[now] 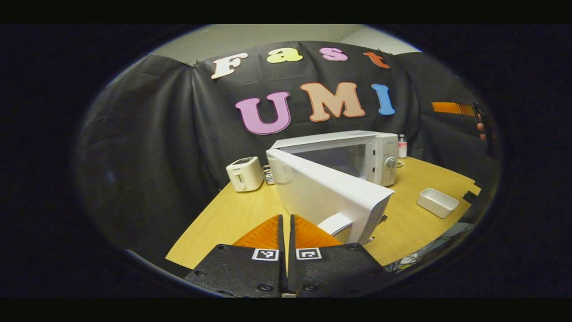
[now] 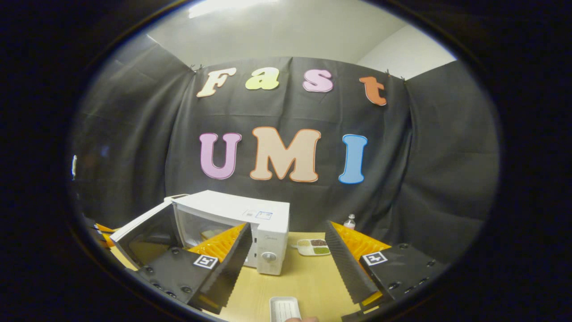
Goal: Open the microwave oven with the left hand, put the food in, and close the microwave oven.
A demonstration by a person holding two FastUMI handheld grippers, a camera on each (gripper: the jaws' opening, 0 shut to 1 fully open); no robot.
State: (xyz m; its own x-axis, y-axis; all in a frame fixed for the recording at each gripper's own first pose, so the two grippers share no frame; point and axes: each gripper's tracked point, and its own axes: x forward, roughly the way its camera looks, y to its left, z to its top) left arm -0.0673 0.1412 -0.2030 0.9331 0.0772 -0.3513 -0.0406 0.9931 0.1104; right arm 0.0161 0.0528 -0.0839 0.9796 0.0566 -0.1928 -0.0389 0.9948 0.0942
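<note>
The white microwave [image 1: 380, 154] stands on the wooden table with its door [image 1: 328, 192] swung wide open toward me. My left gripper [image 1: 286, 218] is shut with nothing between its fingers, just left of the door's handle [image 1: 337, 223]. In the right gripper view the microwave [image 2: 250, 212] sits left of centre, its open door [image 2: 143, 228] hanging to the left. My right gripper [image 2: 288, 226] is open and empty above the table. A small divided plate of food [image 2: 314, 247] lies behind, right of the microwave. A white tray [image 2: 284, 308] lies below the right gripper and shows again in the left gripper view [image 1: 437, 202].
A white toaster [image 1: 244, 173] stands left of the microwave near the cloth wall. A small bottle [image 1: 402, 146] stands behind the microwave, also at the back [image 2: 350, 221]. Bare table [image 2: 304, 277] stretches in front of the microwave.
</note>
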